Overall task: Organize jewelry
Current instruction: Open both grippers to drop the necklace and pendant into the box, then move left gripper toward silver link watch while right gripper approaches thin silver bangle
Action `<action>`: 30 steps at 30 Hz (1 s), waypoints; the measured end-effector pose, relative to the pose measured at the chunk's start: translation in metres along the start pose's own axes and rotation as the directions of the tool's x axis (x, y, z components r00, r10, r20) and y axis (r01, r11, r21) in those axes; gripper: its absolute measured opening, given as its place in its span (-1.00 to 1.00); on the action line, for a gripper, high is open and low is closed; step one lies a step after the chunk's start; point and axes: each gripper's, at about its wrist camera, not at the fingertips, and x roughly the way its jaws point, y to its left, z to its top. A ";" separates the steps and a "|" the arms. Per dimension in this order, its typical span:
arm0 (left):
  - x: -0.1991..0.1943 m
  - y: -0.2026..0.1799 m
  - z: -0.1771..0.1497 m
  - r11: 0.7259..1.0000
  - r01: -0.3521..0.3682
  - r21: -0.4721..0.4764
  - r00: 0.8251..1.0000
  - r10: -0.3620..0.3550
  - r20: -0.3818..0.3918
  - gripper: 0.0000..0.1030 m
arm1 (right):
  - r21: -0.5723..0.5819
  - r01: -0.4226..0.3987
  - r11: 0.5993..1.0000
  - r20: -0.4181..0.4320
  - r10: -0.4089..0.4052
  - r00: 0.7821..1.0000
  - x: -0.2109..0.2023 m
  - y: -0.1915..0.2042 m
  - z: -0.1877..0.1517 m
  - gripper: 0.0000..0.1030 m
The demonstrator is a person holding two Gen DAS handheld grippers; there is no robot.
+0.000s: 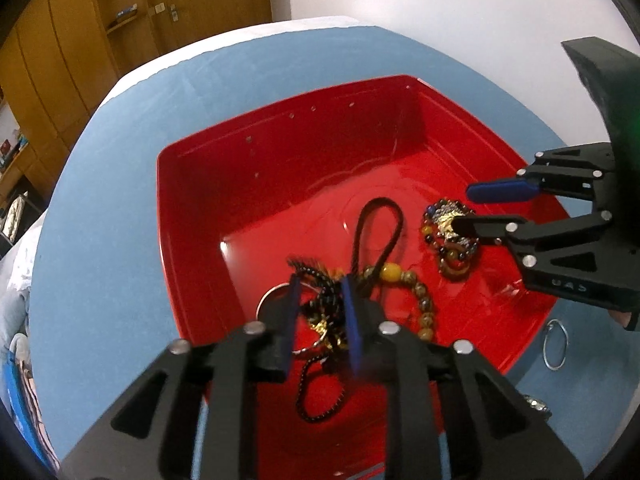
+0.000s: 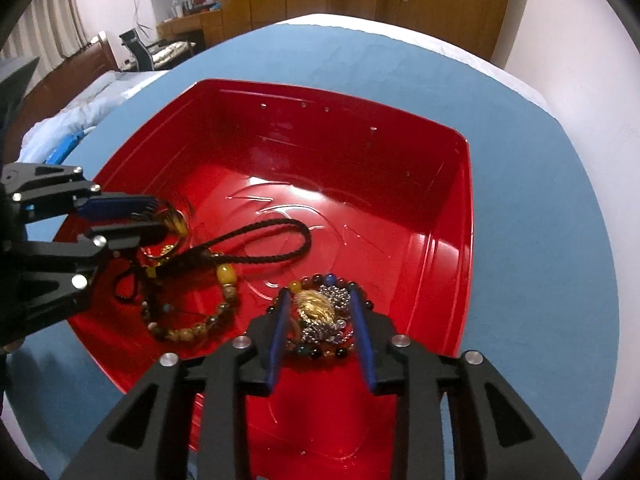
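In the left wrist view, the left tool (image 1: 321,280) points down into the red tray (image 1: 280,148), which sits on the blue tabletop (image 1: 120,200). Its blue-padded fingers stand apart over the tray's near part, with a tangle of black beaded chain (image 1: 320,392) lying between and below them; the pads do not press on it. A black cord loop (image 1: 378,216) lies on the tray floor just beyond the fingertips, and an amber bead bracelet (image 1: 424,304) curves beside it. Toward the tray's right side the right tool (image 1: 464,209) reaches in, fingers parted above a multicoloured bead heap (image 1: 452,256). A metal ring (image 1: 555,344) lies on the tabletop just outside the tray's right rim. In the right wrist view, the right tool (image 2: 320,290) straddles the multicoloured bead heap (image 2: 320,308), which has a gold and a silver charm, near the red tray's (image 2: 400,152) front wall; its fingers are apart and stand clear of the beads. The black cord loop (image 2: 280,236) and amber bead bracelet (image 2: 224,280) lie in the tray's left half, where the left tool (image 2: 160,217) hangs with its fingers apart.
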 end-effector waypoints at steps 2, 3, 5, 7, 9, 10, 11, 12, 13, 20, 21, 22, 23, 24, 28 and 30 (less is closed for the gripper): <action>-0.001 0.000 -0.003 1.000 -0.011 0.002 1.000 0.011 0.006 0.04 | -0.003 0.002 1.000 0.000 -0.002 1.000 0.000 0.003 -0.001 -0.36; -0.003 -0.001 -0.004 1.000 -0.019 0.006 1.000 0.019 0.012 0.09 | -0.001 0.002 1.000 0.000 -0.002 1.000 -0.001 0.004 -0.001 -0.36; -0.008 -0.001 -0.007 1.000 -0.023 0.009 1.000 0.023 0.020 0.18 | 0.003 0.005 1.000 0.007 -0.005 1.000 -0.006 0.005 -0.003 -0.33; -0.015 -0.001 -0.009 1.000 -0.030 0.006 0.999 0.029 0.032 0.32 | 0.010 0.005 1.000 0.020 -0.005 1.000 -0.013 0.004 -0.005 -0.31; -0.030 -0.001 -0.015 0.999 -0.038 0.004 0.998 0.037 0.057 0.45 | 0.015 0.006 1.000 0.042 -0.006 0.999 -0.024 0.004 -0.009 -0.22; -0.035 -0.002 -0.016 0.999 -0.038 0.006 0.997 0.038 0.065 0.51 | 0.016 0.010 1.000 0.062 -0.011 0.998 -0.033 0.005 -0.012 -0.19; -0.044 -0.004 -0.021 0.999 -0.039 0.011 0.996 0.038 0.080 0.59 | 0.017 0.015 1.000 0.081 -0.016 0.997 -0.042 0.005 -0.016 -0.13; -0.055 -0.006 -0.027 0.999 -0.036 0.018 0.995 0.034 0.095 0.64 | 0.018 0.019 1.000 0.098 -0.021 0.995 -0.051 0.006 -0.019 -0.09; -0.065 -0.010 -0.033 0.999 -0.035 0.025 0.994 0.032 0.109 0.71 | 0.024 0.017 1.000 0.121 -0.020 0.992 -0.063 0.005 -0.024 -0.09; -0.112 -0.047 -0.079 0.995 0.015 0.103 0.987 -0.031 0.158 0.81 | 0.057 0.012 0.998 0.220 -0.024 0.975 -0.127 0.008 -0.077 0.09; -0.116 -0.055 -0.087 0.993 0.030 0.110 0.987 -0.047 0.156 0.81 | 0.063 0.013 0.998 0.223 -0.027 0.974 -0.131 0.008 -0.081 0.12; -0.117 -0.061 -0.091 0.993 0.035 0.116 0.987 -0.053 0.150 0.82 | 0.070 0.020 0.997 0.225 -0.035 0.974 -0.135 0.010 -0.093 0.13; -0.119 -0.070 -0.098 0.991 0.043 0.129 0.988 -0.062 0.144 0.82 | 0.077 0.026 0.997 0.223 -0.042 0.974 -0.136 0.011 -0.101 0.14; -0.121 -0.078 -0.105 0.989 0.054 0.140 0.987 -0.074 0.142 0.83 | 0.081 0.030 0.996 0.217 -0.048 0.975 -0.136 0.012 -0.110 0.14; -0.113 -0.099 -0.123 0.982 0.105 0.156 0.985 -0.124 0.119 0.84 | 0.106 0.035 0.994 0.172 -0.053 0.984 -0.124 0.016 -0.147 0.14; -0.103 -0.109 -0.131 0.977 0.141 0.159 0.984 -0.157 0.090 0.84 | 0.122 0.023 0.992 0.143 -0.040 0.989 -0.114 0.016 -0.162 0.14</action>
